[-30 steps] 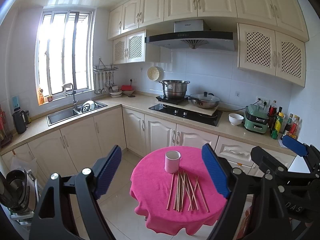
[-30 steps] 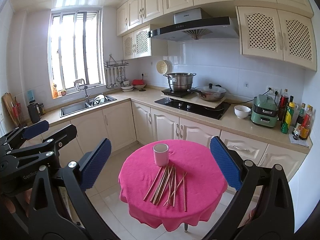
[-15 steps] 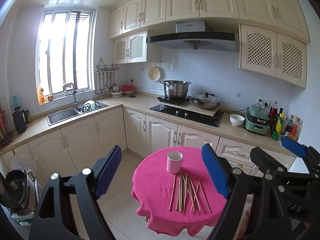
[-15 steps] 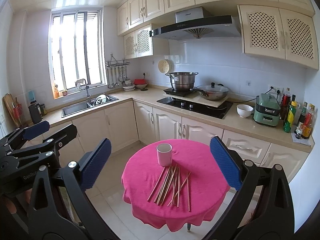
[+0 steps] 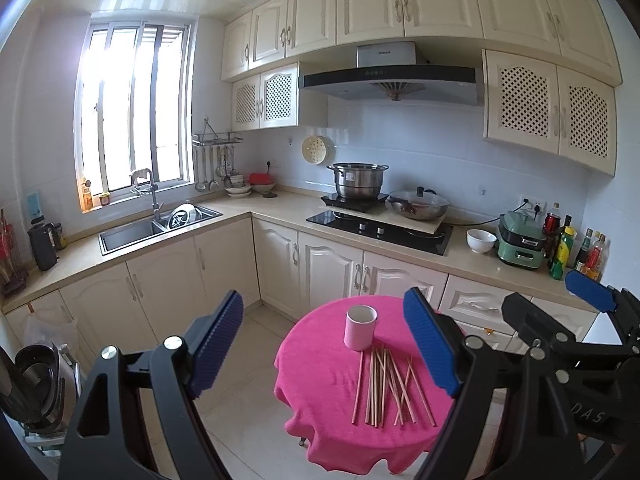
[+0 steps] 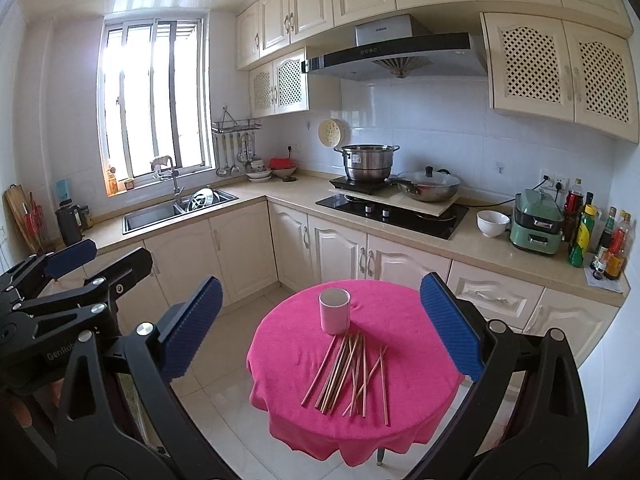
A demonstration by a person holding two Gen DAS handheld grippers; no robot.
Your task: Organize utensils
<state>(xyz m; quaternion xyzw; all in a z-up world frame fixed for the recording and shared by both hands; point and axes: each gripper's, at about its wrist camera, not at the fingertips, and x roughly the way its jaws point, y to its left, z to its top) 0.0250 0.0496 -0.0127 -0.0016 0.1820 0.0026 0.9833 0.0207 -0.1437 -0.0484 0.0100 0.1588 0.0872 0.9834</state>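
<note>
A small round table with a pink cloth [image 5: 320, 368] [image 6: 416, 344] stands on the kitchen floor. On it a pale pink cup [image 5: 360, 328] [image 6: 334, 311] stands upright, and several wooden chopsticks [image 5: 386, 388] [image 6: 348, 372] lie loose in front of it. My left gripper [image 5: 324, 340] is open and empty, well back from the table and above it. My right gripper [image 6: 320, 332] is likewise open, empty and apart from the table. Each gripper shows at the edge of the other's view: the right one [image 5: 560, 320], the left one [image 6: 80, 272].
L-shaped counter with cream cabinets [image 5: 328, 268] runs behind the table: a sink [image 5: 160, 224] at left, a hob with a steel pot [image 5: 357, 180] and a wok [image 5: 418, 204], a white bowl [image 5: 480, 240], a green appliance [image 5: 520, 246] and bottles at right. Tiled floor surrounds the table.
Both views have drifted slightly: the table and cup sit a little further right in each frame than a second ago. Both grippers stay open, and the chopsticks lie as before.
</note>
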